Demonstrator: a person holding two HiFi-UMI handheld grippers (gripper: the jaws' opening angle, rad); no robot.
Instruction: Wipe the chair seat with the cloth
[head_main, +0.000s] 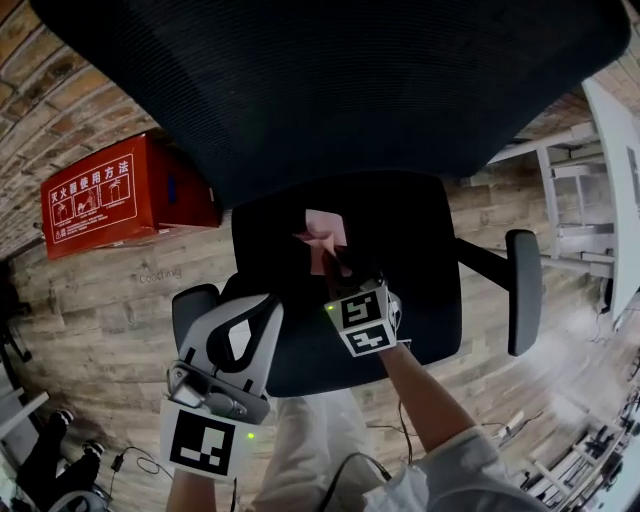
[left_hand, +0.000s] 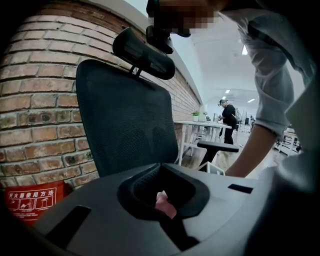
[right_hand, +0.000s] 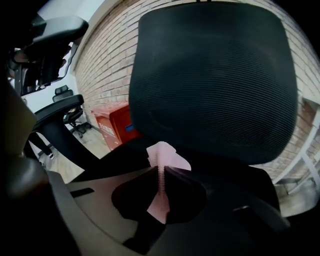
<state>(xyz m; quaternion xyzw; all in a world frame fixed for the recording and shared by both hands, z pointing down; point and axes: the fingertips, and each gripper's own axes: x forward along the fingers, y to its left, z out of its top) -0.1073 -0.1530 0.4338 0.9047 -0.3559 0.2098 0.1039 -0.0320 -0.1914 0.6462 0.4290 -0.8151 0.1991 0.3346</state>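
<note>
Right gripper (right_hand: 160, 192) clenched the cloth (head_main: 322, 232), held upright over mid seat (head_main: 425, 250), just ahead of its tips. Left gripper (left_hand: 166, 212) looked pinched on a cloth corner; right sat nearer.

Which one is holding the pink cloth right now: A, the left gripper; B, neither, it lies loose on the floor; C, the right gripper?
C: the right gripper has its jaws closed on the pink cloth, over the chair seat.
</note>
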